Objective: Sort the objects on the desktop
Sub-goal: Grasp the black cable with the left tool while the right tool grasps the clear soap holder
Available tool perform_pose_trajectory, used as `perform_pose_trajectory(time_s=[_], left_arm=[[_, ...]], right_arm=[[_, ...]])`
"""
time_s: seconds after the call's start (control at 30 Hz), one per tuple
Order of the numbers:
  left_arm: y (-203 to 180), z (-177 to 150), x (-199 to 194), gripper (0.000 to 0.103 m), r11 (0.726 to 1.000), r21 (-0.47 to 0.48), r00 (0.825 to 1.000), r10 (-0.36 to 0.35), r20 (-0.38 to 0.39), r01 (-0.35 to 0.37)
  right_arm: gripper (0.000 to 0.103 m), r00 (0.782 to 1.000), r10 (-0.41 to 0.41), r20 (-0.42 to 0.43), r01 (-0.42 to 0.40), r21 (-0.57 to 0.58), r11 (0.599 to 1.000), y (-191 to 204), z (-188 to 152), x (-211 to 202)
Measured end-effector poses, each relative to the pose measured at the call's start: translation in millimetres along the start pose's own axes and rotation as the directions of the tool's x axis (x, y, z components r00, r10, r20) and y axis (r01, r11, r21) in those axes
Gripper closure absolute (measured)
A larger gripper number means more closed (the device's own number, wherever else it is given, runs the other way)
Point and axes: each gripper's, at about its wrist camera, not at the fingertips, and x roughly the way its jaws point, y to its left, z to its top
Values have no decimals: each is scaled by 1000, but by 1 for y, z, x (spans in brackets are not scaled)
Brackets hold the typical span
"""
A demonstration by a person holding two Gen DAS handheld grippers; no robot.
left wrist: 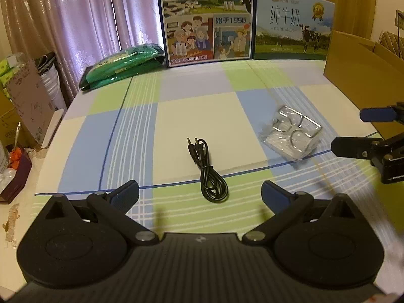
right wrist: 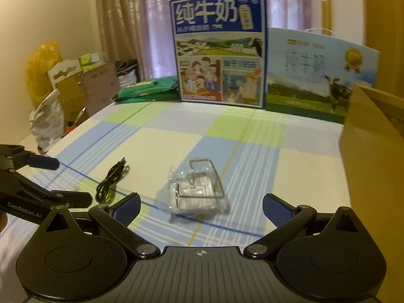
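Beyond both pairs of fingers, two milk cartons are standing upright at the far edge of the worktop [left wrist: 192, 116]: a dark blue one [left wrist: 208, 20] and a pale blue one [left wrist: 293, 25] just beside it. A green packet [left wrist: 123, 64] is lying off to the left of them, and an open cardboard box [left wrist: 358, 75] is sitting far right, close to the right gripper [right wrist: 201, 209]. Nothing is standing between either pair of fingers and the items ahead.

The black audio cable [left wrist: 208, 170] is lying coiled straight ahead of the left gripper [left wrist: 200, 194], between its fingertips and a little beyond them; its long axis is running away from the fingers, with the two plugs pointing to the far side. The clear plastic bag holding metal wire pieces [right wrist: 197, 189] is lying directly ahead of the right gripper, its length also running away and slightly left.

Both grippers are hovering with fingers spread wide, pinching nothing and touching nothing. In the left wrist view the right gripper's fingers [left wrist: 353, 146] are reaching in just right of the bag
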Motion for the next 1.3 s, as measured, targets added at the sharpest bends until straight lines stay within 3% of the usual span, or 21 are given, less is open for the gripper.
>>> perform_pose_trajectory(time_s=[0.43,0.7,0.97,1.17,1.3], left_arm=[[5,8,40,25,1000,-4,1000,-13,-4,13],[5,7,50,61,999,-8,999,-31,-32,31],[2,6,50,73,999,-9,999,-41,-19,40],[1,7,49,84,999,-21,999,-38,-20,38],[1,8,48,84,998,-37,998,-53,-27,52]], right_arm=[[6,1000,20,0,-20,-19,1000,-1,3,32],[11,999,35,-14,-35,-33,999,-2,3,47],[16,999,37,-28,-38,-51,998,5,0,57],[28,999,36,-32,-37,-43,998,5,-2,58],[35,999,31,-36,-33,-44,998,6,0,60]])
